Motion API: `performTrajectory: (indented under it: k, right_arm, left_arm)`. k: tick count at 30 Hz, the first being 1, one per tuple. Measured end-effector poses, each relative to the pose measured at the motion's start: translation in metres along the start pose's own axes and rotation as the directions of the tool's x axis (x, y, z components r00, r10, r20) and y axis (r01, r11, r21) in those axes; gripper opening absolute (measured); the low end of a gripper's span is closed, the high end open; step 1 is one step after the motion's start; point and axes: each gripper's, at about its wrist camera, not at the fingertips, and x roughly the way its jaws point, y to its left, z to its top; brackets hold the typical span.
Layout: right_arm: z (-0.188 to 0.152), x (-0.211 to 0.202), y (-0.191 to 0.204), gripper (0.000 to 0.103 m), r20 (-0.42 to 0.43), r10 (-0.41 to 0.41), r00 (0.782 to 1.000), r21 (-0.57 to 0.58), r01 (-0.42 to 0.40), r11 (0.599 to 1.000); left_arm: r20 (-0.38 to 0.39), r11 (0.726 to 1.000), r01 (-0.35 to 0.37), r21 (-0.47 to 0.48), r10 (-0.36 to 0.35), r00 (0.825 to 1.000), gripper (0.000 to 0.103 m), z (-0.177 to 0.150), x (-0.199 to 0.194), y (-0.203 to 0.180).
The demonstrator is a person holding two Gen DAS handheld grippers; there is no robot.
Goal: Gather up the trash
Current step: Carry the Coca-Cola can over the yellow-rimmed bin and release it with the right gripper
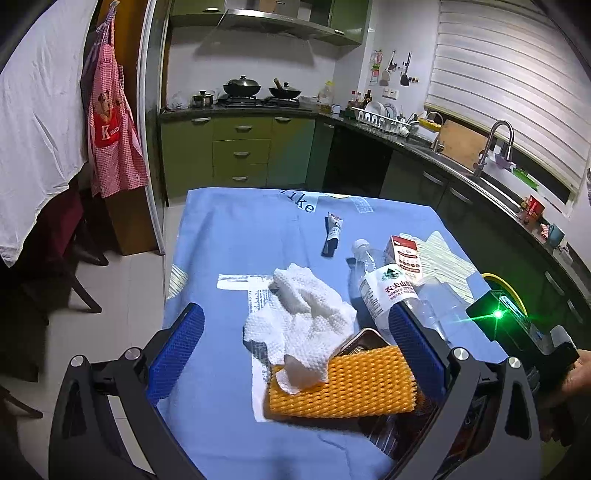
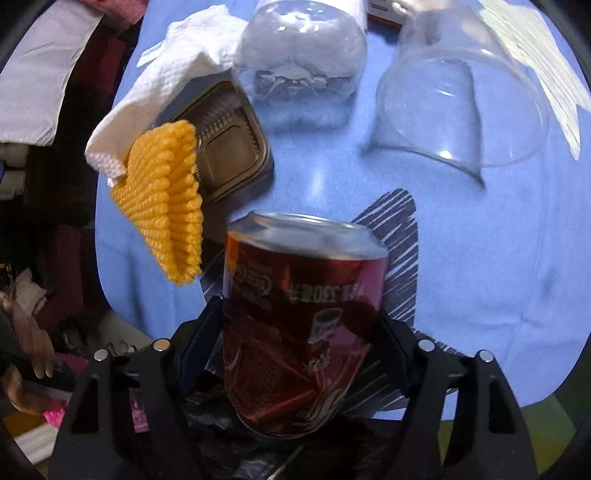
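Right wrist, right hand-held gripper (image 2: 299, 332) clamping red can (image 2: 295, 317)

On the worktop (image 1: 221, 236): foam net (image 1: 341, 384) nearest, lying over a tray (image 1: 364, 338), paper towel (image 1: 301, 314) draped across both. Right of these, a bottle (image 1: 384, 288) on its side, carton (image 1: 404, 256) behind it. Farther back, a small tube (image 1: 332, 234). Between the right tongs (image 2: 299, 328), a can (image 2: 299, 317).

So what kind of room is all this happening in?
A home kitchen, almost certainly. Behind the blue-covered table there is a stove with two woks under an extractor hood, green cabinets, and a sink with a tall faucet below the window blind.
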Motion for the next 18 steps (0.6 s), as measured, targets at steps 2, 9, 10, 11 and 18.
performTrajectory:
  k: [2,9,10,11,18]
  right_arm:
    - [-0.004,0.0,0.003,0.073,0.009,0.025,1.0,-0.014,-0.024,1.0]
    - [-0.021,-0.033,-0.038,0.073,0.102,0.176,0.979,0.058,-0.183,0.981]
    - [-0.026,-0.043,-0.05,0.073,0.134,0.199,0.971,0.076,-0.21,0.975]
    - [-0.029,-0.051,-0.06,0.073,0.162,0.212,0.964,0.088,-0.228,0.97]
    - [-0.057,-0.137,-0.172,0.073,0.479,0.194,0.856,0.222,-0.332,0.917]
  left_arm:
    - [-0.003,1.0,0.009,0.004,-0.009,1.0,0.098,0.0,0.002,-0.002]
    - [-0.013,0.998,0.059,0.037,-0.058,0.998,0.098,0.005,0.01,-0.021]
    - [-0.016,0.997,0.07,0.044,-0.069,0.997,0.098,0.006,0.013,-0.026]
    - [-0.019,0.996,0.078,0.048,-0.077,0.997,0.098,0.008,0.015,-0.029]
    - [-0.024,0.982,0.169,0.09,-0.167,0.986,0.098,0.031,0.032,-0.063]
